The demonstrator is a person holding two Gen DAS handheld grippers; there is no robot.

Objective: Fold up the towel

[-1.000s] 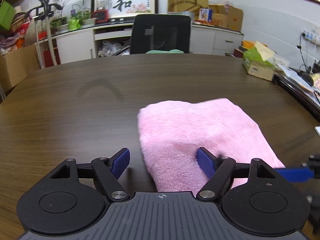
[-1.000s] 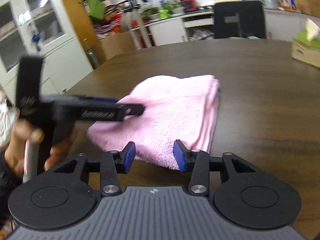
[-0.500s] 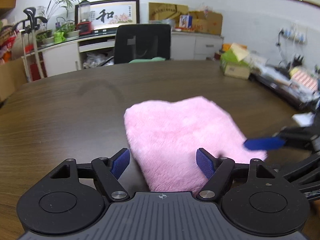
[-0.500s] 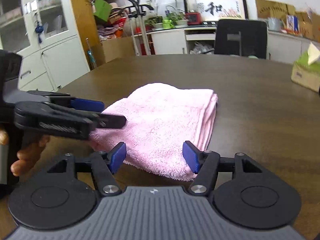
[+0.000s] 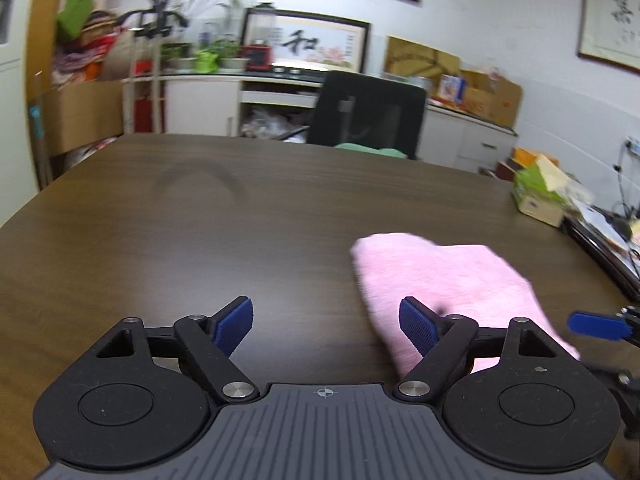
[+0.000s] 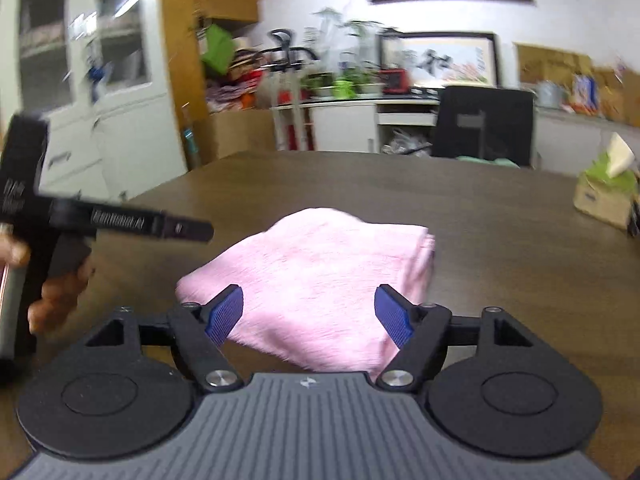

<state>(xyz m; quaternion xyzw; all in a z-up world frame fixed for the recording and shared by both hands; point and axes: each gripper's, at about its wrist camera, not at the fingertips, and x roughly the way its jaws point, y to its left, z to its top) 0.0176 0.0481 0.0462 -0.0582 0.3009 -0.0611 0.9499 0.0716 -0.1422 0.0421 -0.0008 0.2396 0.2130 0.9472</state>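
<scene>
A pink towel (image 5: 448,280) lies folded in a thick rectangle on the dark wooden table (image 5: 200,220). It also shows in the right wrist view (image 6: 328,276). My left gripper (image 5: 326,330) is open and empty, above the table to the left of the towel. My right gripper (image 6: 310,318) is open and empty, just in front of the towel's near edge. The left gripper shows from the side in the right wrist view (image 6: 132,224). One blue finger of the right gripper (image 5: 596,326) shows at the right edge of the left wrist view.
A tissue box (image 5: 540,194) stands at the table's far right, also in the right wrist view (image 6: 606,196). A black office chair (image 5: 366,114) stands behind the table's far edge. Papers and cables (image 5: 612,232) lie at the right rim.
Both grippers have pulled back and up from the towel. The left one has swung left, so the towel now sits to its right. The right gripper has opened wider.
</scene>
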